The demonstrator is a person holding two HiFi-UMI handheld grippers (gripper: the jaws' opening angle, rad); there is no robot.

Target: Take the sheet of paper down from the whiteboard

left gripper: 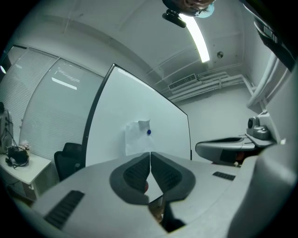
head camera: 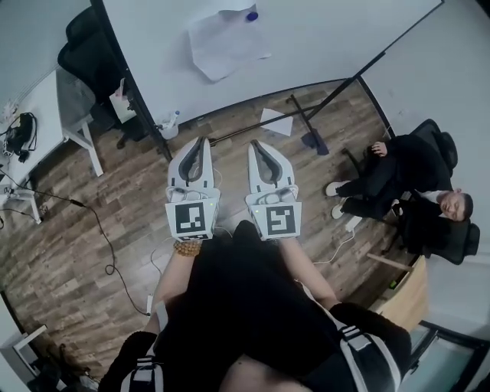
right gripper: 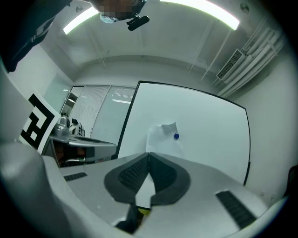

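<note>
Paper sheet (head camera: 227,42) crumpled, round blue magnet (head camera: 252,15), smooth whiteboard (head camera: 329,38) | left gripper (head camera: 200,142), right gripper (head camera: 255,145): ribbed jaws closed, empty

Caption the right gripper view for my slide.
Shut right gripper faces whiteboard where blue magnet pins a sheet of paper.

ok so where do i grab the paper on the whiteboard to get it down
Probably the lower left corner of the paper, farthest from the blue magnet pinning its top right. That end hangs free and looks wrinkled, so come in from the left edge, pinch it and pull away.
</note>
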